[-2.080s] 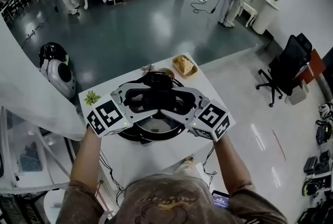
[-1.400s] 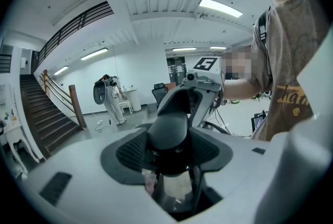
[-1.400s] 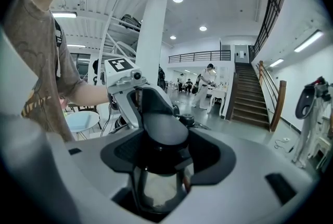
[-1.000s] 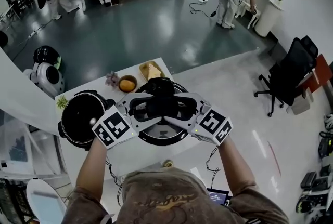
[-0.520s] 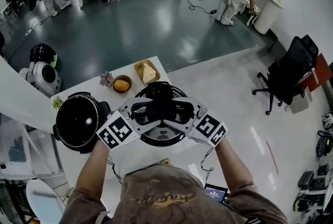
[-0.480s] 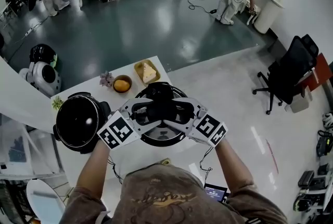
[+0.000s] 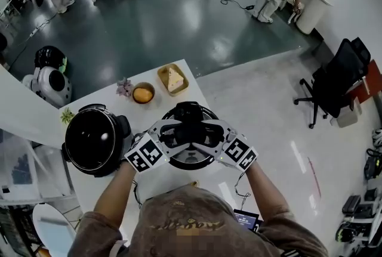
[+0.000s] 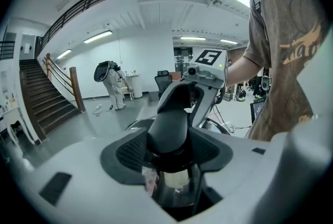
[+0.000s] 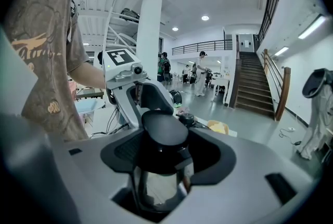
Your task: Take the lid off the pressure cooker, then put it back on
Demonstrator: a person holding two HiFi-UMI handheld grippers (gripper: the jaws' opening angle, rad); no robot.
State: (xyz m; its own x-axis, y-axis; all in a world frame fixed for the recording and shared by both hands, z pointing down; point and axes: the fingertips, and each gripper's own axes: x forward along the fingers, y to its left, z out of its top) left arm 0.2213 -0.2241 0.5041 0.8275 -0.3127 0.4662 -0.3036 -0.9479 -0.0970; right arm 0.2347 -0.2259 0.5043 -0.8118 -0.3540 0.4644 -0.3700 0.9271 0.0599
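Observation:
The open black pressure cooker [image 7: 92,139] stands on the left of the white table [image 7: 190,95]. Its round lid [image 7: 190,157] is to the right of it, low over the table; I cannot tell whether it touches. My left gripper [image 7: 173,133] and right gripper [image 7: 206,133] face each other across the lid's black handle [image 7: 190,121], both shut on it. In the left gripper view the handle [image 8: 169,124] fills the space between the jaws of my left gripper [image 8: 169,150], with the other gripper behind. The right gripper view shows the handle [image 9: 164,132] clamped in my right gripper [image 9: 161,153].
Behind the lid stand a small bowl with an orange thing [image 7: 143,93], a wooden tray with a wedge [image 7: 173,79], a purple flower [image 7: 123,87] and a small green plant [image 7: 67,115]. The table's right edge is close to the lid. A black office chair [image 7: 337,80] stands far right.
The lid came off the cooker, which now stands open at the left. Over the last second both grippers sank with the lid toward the table, still clamped on the handle.

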